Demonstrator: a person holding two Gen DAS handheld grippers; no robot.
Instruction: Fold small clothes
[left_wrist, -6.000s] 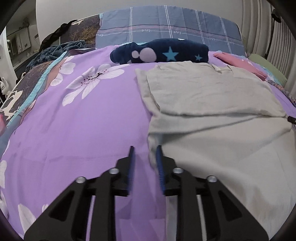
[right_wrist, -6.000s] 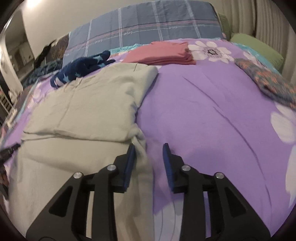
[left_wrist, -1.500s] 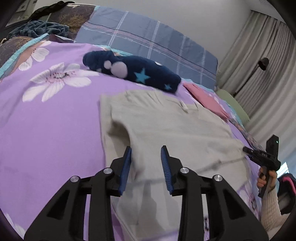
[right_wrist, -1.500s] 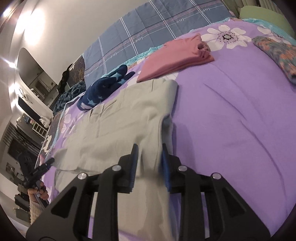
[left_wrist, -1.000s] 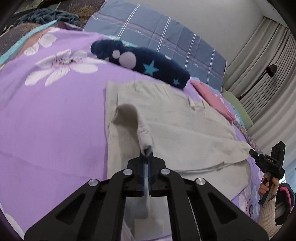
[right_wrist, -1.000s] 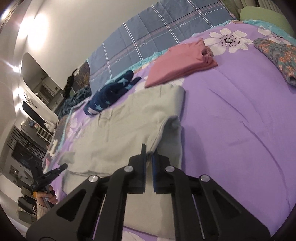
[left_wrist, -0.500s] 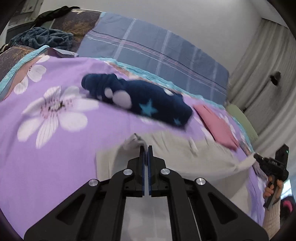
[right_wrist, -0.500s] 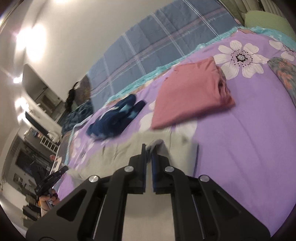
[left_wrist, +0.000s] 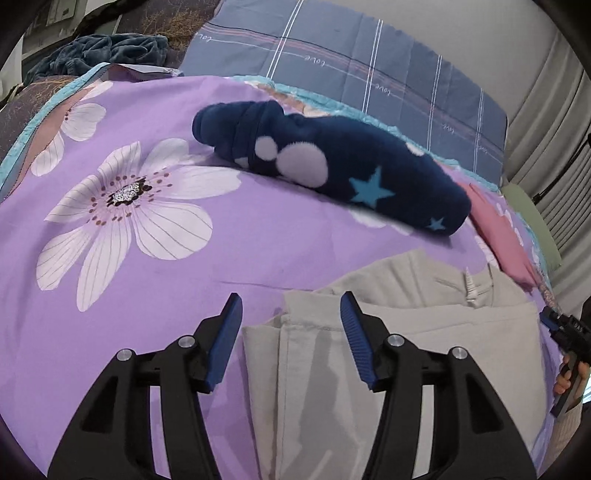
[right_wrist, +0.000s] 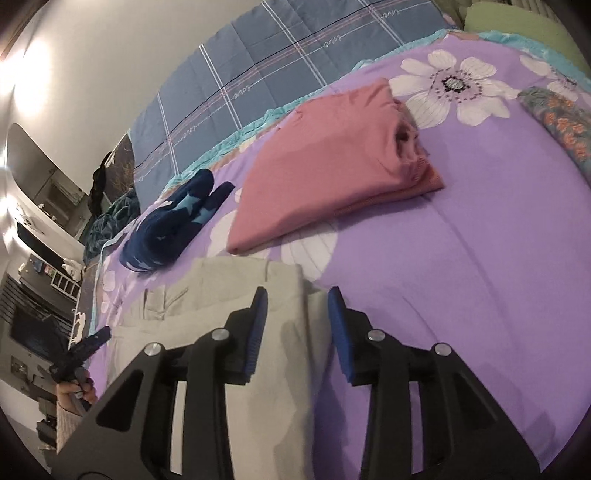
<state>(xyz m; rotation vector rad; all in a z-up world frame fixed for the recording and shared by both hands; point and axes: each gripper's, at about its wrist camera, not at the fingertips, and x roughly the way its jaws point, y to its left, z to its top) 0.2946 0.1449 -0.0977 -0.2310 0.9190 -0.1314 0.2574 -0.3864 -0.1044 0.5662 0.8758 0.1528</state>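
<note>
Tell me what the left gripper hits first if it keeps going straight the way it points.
Most likely the beige garment: its folded corner lies between the opening jaws of the left gripper, which tilts down toward the bed. Beyond that corner is bare purple sheet, then the navy star fleece. Depth is hard to judge.

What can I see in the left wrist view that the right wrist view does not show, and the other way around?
Only the left wrist view shows the big white flower printed left of the navy star garment.

Only the right wrist view shows the pink folded garment's layered open end and a floral cloth at the right edge.

Both show the beige garment on the purple bedspread, under opening jaws that do not grip it.
</note>
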